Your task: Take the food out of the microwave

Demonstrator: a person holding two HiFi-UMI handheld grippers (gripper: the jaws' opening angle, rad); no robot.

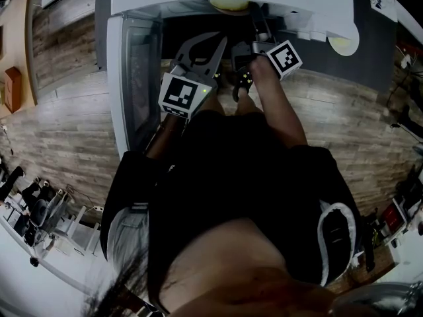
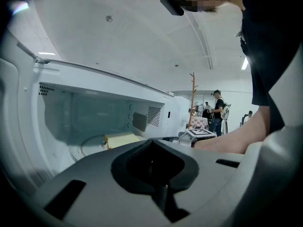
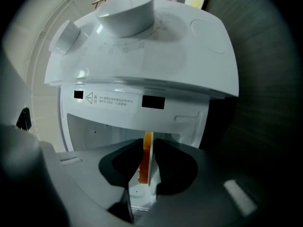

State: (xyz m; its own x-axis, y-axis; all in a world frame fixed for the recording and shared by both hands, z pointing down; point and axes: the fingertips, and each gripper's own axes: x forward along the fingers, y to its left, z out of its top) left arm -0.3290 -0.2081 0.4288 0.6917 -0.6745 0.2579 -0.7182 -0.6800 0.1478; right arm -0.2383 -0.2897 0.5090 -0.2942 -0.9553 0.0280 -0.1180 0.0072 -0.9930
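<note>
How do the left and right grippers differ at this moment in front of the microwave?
The left gripper is shut on nothing; the right gripper is shut on a thin orange-and-white piece of food. The right gripper reaches farther into the microwave; the left gripper sits back at its opening. Both point into the open cavity.
</note>
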